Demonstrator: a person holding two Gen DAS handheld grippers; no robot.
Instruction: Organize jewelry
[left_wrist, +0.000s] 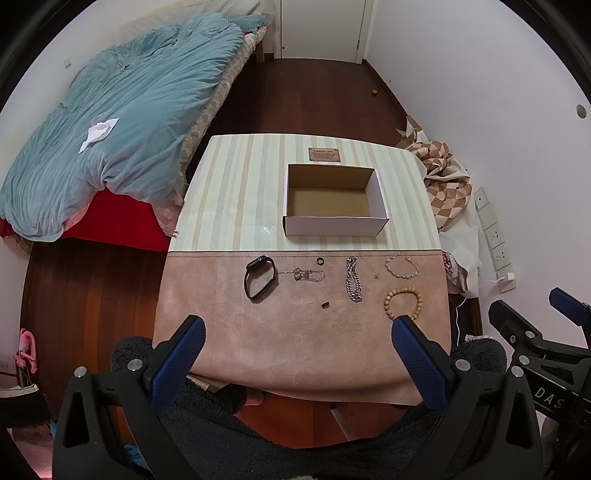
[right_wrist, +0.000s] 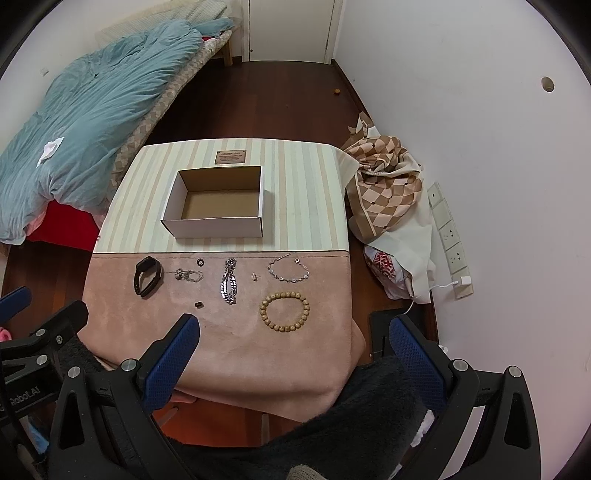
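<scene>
Striped table (right_wrist: 303, 192), open cardboard box (right_wrist: 216, 223) bare inside.

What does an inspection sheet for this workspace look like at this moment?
Surface: table, striped cover behind, pink cloth in front.
Job's things: empty box; on the cloth a watch, thin necklace, ring, chain, earring, silver bracelet, bead bracelet, small clasp.
Clutter: checked cloth, plastic bag.
Grippers: left claw open; right claw open; both empty.
Cables: white charger lead.
Surroundings: bed, door.
</scene>
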